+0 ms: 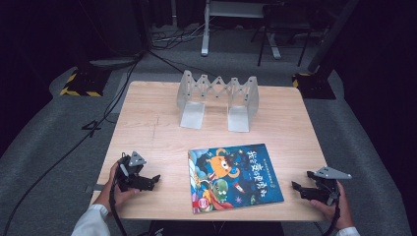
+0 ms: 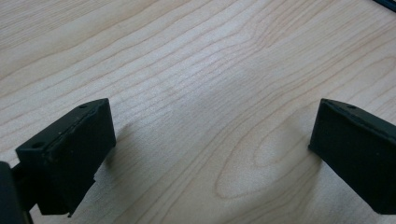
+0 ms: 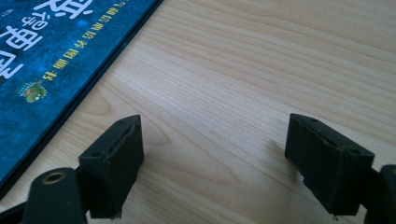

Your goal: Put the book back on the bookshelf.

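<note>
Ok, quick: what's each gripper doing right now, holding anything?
Left gripper: jaws open, holding nothing, over bare table.
Right gripper: jaws open, holding nothing, beside the picture book.

The table (image 1: 147, 128) is topped with pale wood, grain clearly seen, smooth with a faint sheen. The book (image 1: 233, 177) is bound in glossy printed card, blue. The book stand (image 1: 219, 98) looks made of matt grey metal. Matt black plastic, slightly rough at the edges, is seen on both grippers' jaws.
</note>
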### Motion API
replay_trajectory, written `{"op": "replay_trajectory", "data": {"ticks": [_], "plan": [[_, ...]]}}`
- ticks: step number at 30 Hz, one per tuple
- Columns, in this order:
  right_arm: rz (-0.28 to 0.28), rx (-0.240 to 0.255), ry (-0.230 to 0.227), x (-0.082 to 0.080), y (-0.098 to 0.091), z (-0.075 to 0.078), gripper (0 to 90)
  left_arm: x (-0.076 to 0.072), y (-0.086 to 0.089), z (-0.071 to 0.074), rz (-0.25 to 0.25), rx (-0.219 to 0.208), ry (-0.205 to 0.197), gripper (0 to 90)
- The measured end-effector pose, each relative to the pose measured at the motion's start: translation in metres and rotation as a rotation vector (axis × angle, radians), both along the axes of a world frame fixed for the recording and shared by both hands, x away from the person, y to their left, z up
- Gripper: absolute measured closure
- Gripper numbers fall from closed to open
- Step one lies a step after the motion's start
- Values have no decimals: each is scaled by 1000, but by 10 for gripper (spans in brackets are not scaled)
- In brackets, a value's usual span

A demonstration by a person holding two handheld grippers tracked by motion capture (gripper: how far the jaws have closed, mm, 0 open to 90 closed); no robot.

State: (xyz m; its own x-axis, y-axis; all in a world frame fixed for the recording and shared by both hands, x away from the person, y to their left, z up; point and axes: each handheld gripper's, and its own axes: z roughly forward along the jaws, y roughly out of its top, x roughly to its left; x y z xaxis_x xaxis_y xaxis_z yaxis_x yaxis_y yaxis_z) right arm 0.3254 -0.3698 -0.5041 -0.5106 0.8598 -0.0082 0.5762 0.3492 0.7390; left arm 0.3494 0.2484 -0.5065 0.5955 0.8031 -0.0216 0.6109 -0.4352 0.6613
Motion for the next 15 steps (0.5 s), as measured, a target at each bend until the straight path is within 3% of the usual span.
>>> {"op": "replay_trajectory", "data": {"ticks": [9, 13, 15], "plan": [[38, 2, 1, -4, 1, 1, 257, -3, -3, 0, -15, 4, -4, 3], [82, -10, -20, -10, 5, 2, 274, -3, -10, 1, -78, 12, 2, 3], [109, 16, -9, -14, 8, 3, 276, -4, -18, 1, -123, 7, 3, 4]]}}
